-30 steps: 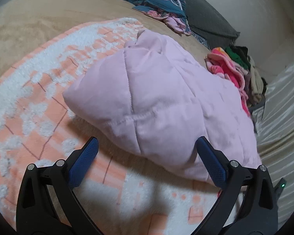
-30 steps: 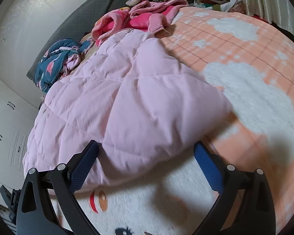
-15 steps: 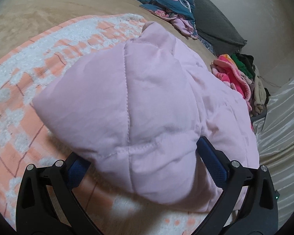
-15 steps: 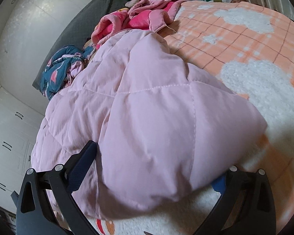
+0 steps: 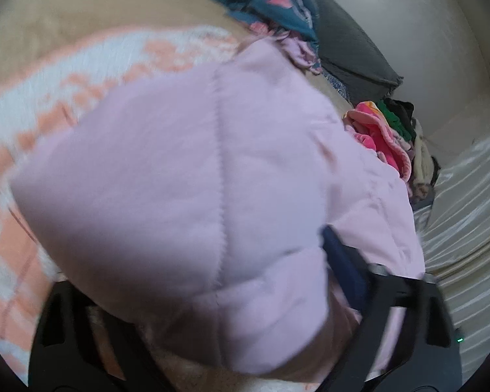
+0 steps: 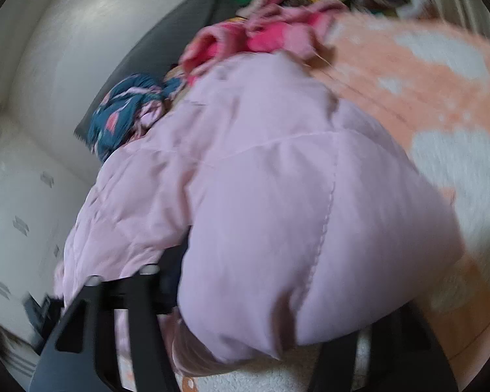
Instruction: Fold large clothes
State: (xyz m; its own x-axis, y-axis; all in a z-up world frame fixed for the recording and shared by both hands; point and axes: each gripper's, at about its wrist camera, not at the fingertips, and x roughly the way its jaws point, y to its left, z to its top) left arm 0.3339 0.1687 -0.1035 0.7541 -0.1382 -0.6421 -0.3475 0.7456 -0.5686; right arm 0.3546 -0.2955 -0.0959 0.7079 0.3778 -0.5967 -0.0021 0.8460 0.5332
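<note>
A pale pink padded jacket lies on an orange and white fleece blanket on a bed. One puffy corner of it fills the jaws of my left gripper, which are closing; the right blue pad digs into the fabric and the left finger is hidden under it. In the right wrist view another corner of the jacket bulges between the jaws of my right gripper, also closing. Its left finger presses the fabric and the right one is covered. Both views are blurred.
A blue patterned garment and a grey pillow lie at the head of the bed. A heap of pink, green and dark clothes sits beside the jacket. Pale curtains hang at the right, and a white wall stands behind.
Both grippers moved forward until the jacket's corners sat between their wide jaws. Now the jaws have narrowed onto the fabric, which bunches up over the fingers.
</note>
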